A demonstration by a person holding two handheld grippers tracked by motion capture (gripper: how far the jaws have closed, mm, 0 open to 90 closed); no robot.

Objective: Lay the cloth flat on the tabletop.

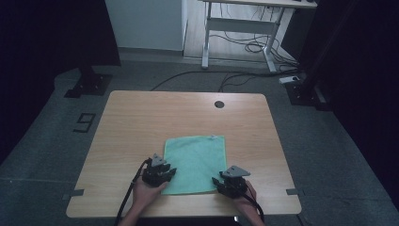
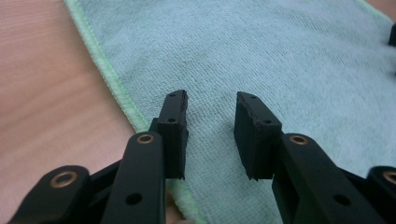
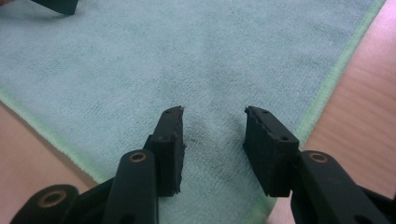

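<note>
Green cloth [image 1: 195, 164] lies flat on the wooden table [image 1: 141, 117], near your edge, its slightly longer side running away from you. Your left gripper [image 2: 211, 135] and right gripper [image 3: 213, 148] sit over the two near corners, jaws partly open, cloth beneath but not pinched. Lower both evenly, catch each corner just inside the hem [image 2: 116, 88], and close together so it lifts square.

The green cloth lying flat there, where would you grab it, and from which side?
Probably at the two near corners. The green cloth lies flat on the table, so only its stitched hem offers an edge to pinch. The left gripper and the right gripper each hover open over a near corner; coming down from above, from the person's side, looks best.
</note>
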